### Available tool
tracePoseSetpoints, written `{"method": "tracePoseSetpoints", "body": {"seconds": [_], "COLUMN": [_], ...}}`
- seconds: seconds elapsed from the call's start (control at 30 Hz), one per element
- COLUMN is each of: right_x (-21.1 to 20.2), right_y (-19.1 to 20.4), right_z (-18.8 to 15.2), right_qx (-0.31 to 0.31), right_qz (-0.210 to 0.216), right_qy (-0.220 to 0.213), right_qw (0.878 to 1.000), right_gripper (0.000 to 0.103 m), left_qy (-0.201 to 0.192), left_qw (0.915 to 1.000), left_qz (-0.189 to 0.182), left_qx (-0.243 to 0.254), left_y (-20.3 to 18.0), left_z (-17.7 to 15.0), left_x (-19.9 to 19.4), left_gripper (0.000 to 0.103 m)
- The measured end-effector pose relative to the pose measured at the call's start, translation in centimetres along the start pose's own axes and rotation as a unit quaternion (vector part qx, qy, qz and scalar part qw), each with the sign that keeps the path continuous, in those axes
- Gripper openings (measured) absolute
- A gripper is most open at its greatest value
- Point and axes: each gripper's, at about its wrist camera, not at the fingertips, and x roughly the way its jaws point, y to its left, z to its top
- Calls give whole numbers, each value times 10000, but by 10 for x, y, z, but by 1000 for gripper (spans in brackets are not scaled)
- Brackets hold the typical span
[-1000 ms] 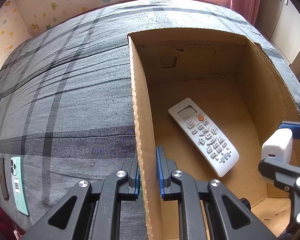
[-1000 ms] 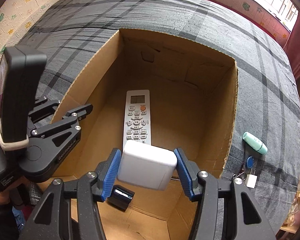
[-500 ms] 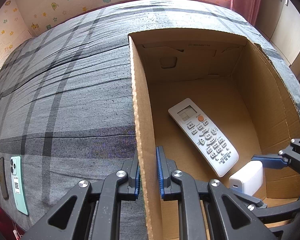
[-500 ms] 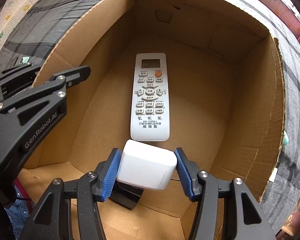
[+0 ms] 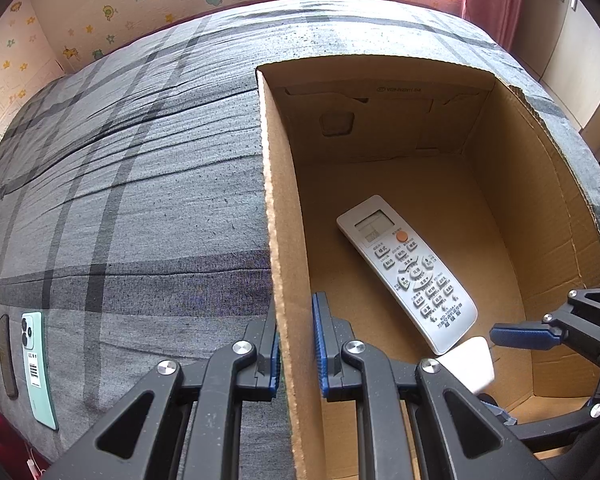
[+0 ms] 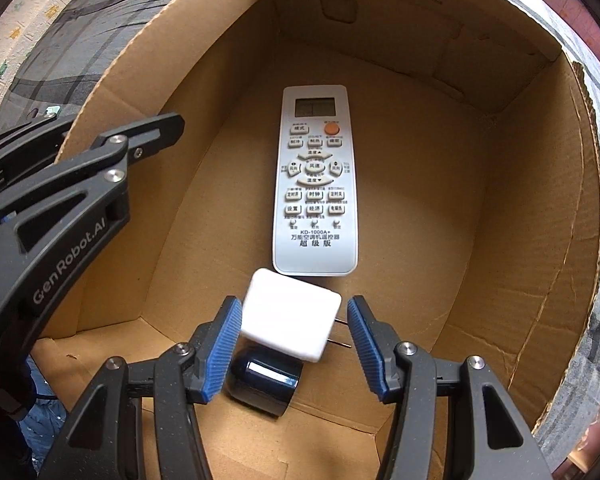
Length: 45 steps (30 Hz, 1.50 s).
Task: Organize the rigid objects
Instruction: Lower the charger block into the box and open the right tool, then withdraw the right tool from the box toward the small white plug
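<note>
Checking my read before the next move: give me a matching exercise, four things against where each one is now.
Things:
1. remote control
2. white charger
3. green phone
4. box wall

Places:
A. between the right gripper's pads
B. clamped in the left gripper
C. flat on the box floor, buttons up
D. on the plaid cloth, outside the box

Pairs: 1-C, 2-A, 3-D, 4-B

The far half of the cardboard box (image 6: 520,208) floor lies bare. Nearer, the remote (image 6: 316,184), white charger (image 6: 290,324) and a dark cylinder (image 6: 266,382) crowd the middle; the left gripper (image 5: 296,344) straddling the left wall narrows that side.
</note>
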Motion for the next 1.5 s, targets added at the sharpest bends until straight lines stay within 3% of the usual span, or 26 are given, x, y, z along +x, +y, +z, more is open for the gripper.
{"method": "tracePoseSetpoints", "body": {"seconds": [0.1, 0.27, 0.43, 0.87, 1.03, 1.17, 1.5], "right_x": [-3, -9, -19, -65, -81, -97, -120], "right_y": [4, 11, 16, 18, 15, 7, -28], "right_z": [-3, -9, -13, -29, -36, -39, -50], "right_qx": [-36, -176, -211, -329, -351, -302, 25], "right_qz": [10, -59, -86, -53, -101, 4, -232], "right_qy": [-14, -163, -264, -663, -800, -923, -1164], "right_qw": [10000, 9997, 9994, 9972, 9961, 9953, 9929], "right_gripper": [59, 72, 76, 98, 103, 103, 103], "left_qy": [0, 3, 4, 16, 16, 16, 14], "left_qw": [10000, 10000, 10000, 10000, 10000, 10000, 10000], "left_qz": [-1, 7, 12, 67, 76, 66, 63], "left_qx": [-3, 3, 7, 38, 47, 29, 30], "left_y": [0, 0, 0, -2, -3, -3, -4], "left_z": [0, 0, 0, 1, 0, 1, 1], "left_x": [0, 0, -1, -1, -1, -1, -2], "left_gripper": [15, 15, 15, 15, 15, 15, 15]}}
